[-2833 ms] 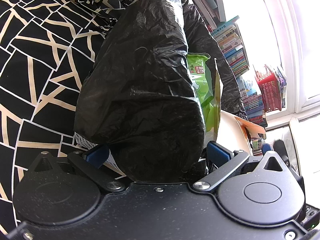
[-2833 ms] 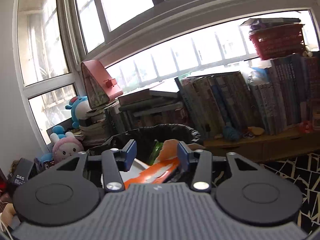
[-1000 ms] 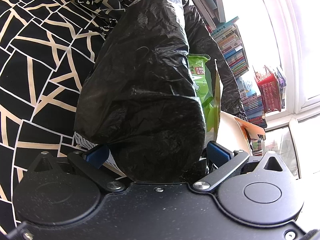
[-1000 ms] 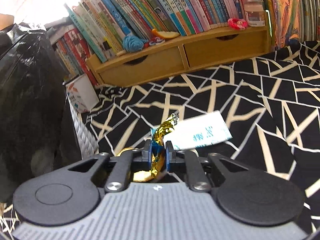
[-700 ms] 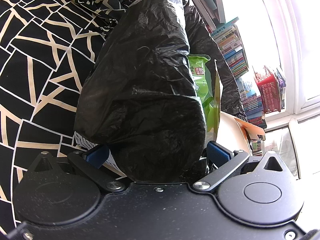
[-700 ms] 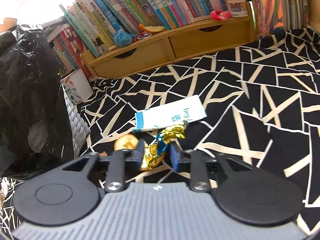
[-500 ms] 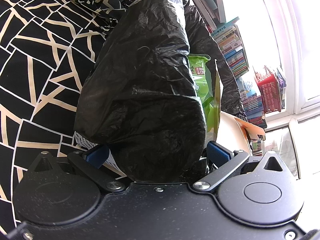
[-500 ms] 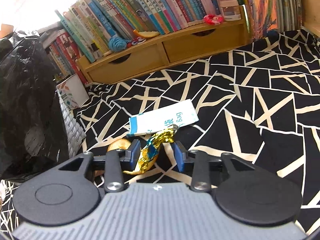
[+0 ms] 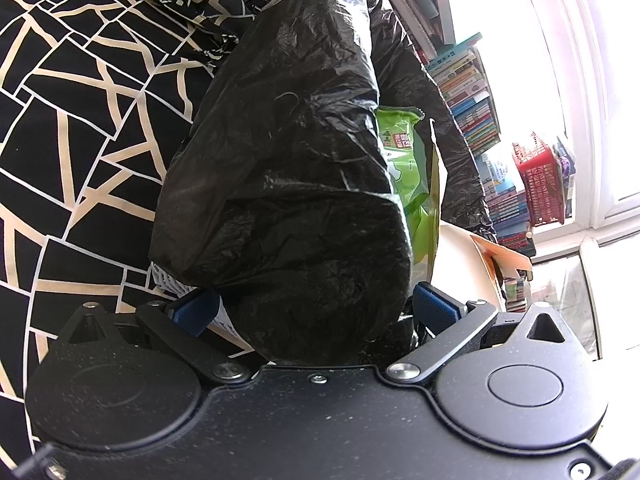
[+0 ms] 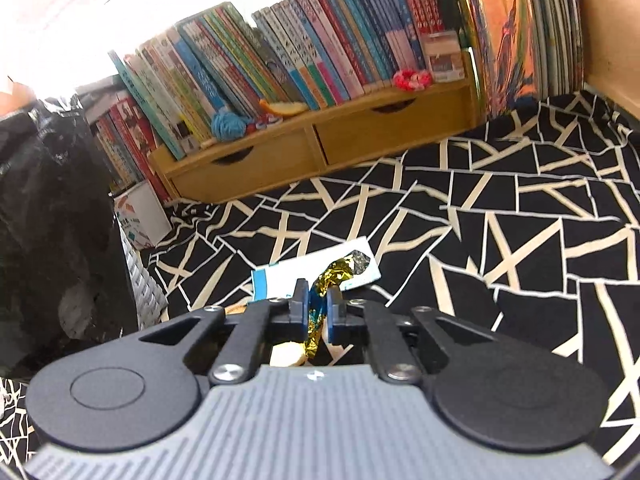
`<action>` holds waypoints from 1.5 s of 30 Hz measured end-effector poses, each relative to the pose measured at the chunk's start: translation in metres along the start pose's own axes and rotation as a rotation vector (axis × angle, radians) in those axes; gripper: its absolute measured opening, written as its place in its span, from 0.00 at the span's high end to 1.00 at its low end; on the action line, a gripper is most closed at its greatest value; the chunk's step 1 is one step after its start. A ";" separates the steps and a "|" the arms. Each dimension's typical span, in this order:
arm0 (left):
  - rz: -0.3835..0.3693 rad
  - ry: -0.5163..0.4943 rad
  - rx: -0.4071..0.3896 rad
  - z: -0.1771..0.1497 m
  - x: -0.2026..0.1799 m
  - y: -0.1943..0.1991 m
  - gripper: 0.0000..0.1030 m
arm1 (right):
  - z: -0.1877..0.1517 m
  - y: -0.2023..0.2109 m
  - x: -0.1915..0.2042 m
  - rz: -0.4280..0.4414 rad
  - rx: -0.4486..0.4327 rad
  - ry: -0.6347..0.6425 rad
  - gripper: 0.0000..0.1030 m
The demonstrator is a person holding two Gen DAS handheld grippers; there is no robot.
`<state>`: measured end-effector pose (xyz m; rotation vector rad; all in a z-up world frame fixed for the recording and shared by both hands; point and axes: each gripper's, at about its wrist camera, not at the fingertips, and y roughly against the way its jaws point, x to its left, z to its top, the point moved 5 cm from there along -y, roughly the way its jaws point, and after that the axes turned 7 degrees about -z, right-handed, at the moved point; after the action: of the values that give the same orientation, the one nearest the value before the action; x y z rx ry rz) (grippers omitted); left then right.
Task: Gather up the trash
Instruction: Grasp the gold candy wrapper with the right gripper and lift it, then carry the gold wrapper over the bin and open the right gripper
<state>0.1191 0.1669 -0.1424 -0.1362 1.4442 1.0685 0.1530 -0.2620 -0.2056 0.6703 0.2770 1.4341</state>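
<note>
The right gripper (image 10: 318, 312) has just been closing, and its blue pads now pinch a crinkled gold-and-blue foil wrapper (image 10: 334, 276) between them, the loose end of the foil poking out past the fingertips. This is the pick-up step of collecting trash, and the grasp looks made: the foil sits squarely in the narrow gap, pressed from both sides.

Taking the black plastic trash bag (image 10: 52, 220) as the landmark, the wrapper is out on the black cloth with cream crack-lines (image 10: 520, 240), to the bag's right in the right wrist view and apart from it. Just beyond the wrapper, further from the bag, lies a flat white paper packet with a blue end (image 10: 312, 270); the foil's tip overlaps it. A small pale scrap (image 10: 286, 354) shows under the gripper.

The left gripper (image 9: 316, 312) has its fingers spread wide on either side of the bag's near rim (image 9: 304, 264); whether the pads actually press the rim I cannot tell. Inside the bag mouth stands a bright green snack packet (image 9: 404, 168).

The next move, as I judge it, is to lift the foil off the cloth without dragging the white packet, carry it across to the bag mouth, and release it there. The packet and the scrap are yet to be collected.
</note>
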 end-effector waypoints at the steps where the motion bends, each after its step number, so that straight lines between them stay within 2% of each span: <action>1: 0.010 0.003 0.011 0.001 -0.001 0.000 0.07 | 0.001 0.002 0.000 -0.001 -0.004 0.004 0.89; 6: 0.139 -0.059 0.037 0.007 -0.012 0.009 0.25 | 0.004 0.007 -0.001 -0.005 -0.005 0.022 0.89; 9: 0.228 -0.118 0.022 0.012 -0.019 0.020 0.31 | 0.005 0.008 -0.003 -0.003 -0.003 0.026 0.89; 11: 0.263 -0.145 0.017 0.015 -0.023 0.026 0.38 | 0.005 0.008 -0.002 -0.002 0.000 0.033 0.89; 13: 0.290 -0.175 0.014 0.017 -0.030 0.031 0.51 | 0.005 0.007 -0.002 0.000 0.007 0.045 0.89; 16: 0.340 -0.229 0.004 0.018 -0.039 0.033 0.60 | 0.005 0.002 -0.001 0.010 0.038 0.047 0.87; 18: 0.362 -0.255 0.000 0.018 -0.045 0.029 0.63 | 0.005 -0.002 -0.002 0.012 0.054 0.039 0.81; 20: 0.384 -0.270 -0.006 0.016 -0.047 0.026 0.63 | 0.003 -0.007 -0.003 0.009 0.065 0.025 0.75; 21: 0.394 -0.282 -0.012 0.016 -0.049 0.025 0.63 | 0.002 -0.010 -0.003 0.009 0.072 0.018 0.63; 22: 0.400 -0.290 -0.017 0.015 -0.050 0.025 0.63 | 0.001 -0.013 -0.003 0.012 0.076 0.010 0.59; 27: 0.415 -0.315 -0.029 0.013 -0.049 0.022 0.63 | -0.005 -0.028 -0.002 0.008 0.114 -0.010 0.58; 28: 0.421 -0.323 -0.033 0.012 -0.049 0.021 0.62 | -0.007 -0.031 -0.001 0.009 0.125 -0.017 0.64; 30: 0.428 -0.334 -0.036 0.011 -0.049 0.019 0.61 | -0.010 -0.033 -0.001 0.008 0.138 -0.026 0.82; 39: 0.470 -0.391 -0.049 0.008 -0.049 0.011 0.59 | 0.002 0.003 0.007 0.050 0.061 -0.030 0.90; 45: 0.502 -0.448 -0.068 0.002 -0.051 0.007 0.62 | 0.047 0.070 0.029 0.178 -0.102 -0.022 0.90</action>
<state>0.1270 0.1465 -0.0958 0.4170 1.0522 1.4457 0.1262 -0.2467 -0.1215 0.6386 0.1282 1.5984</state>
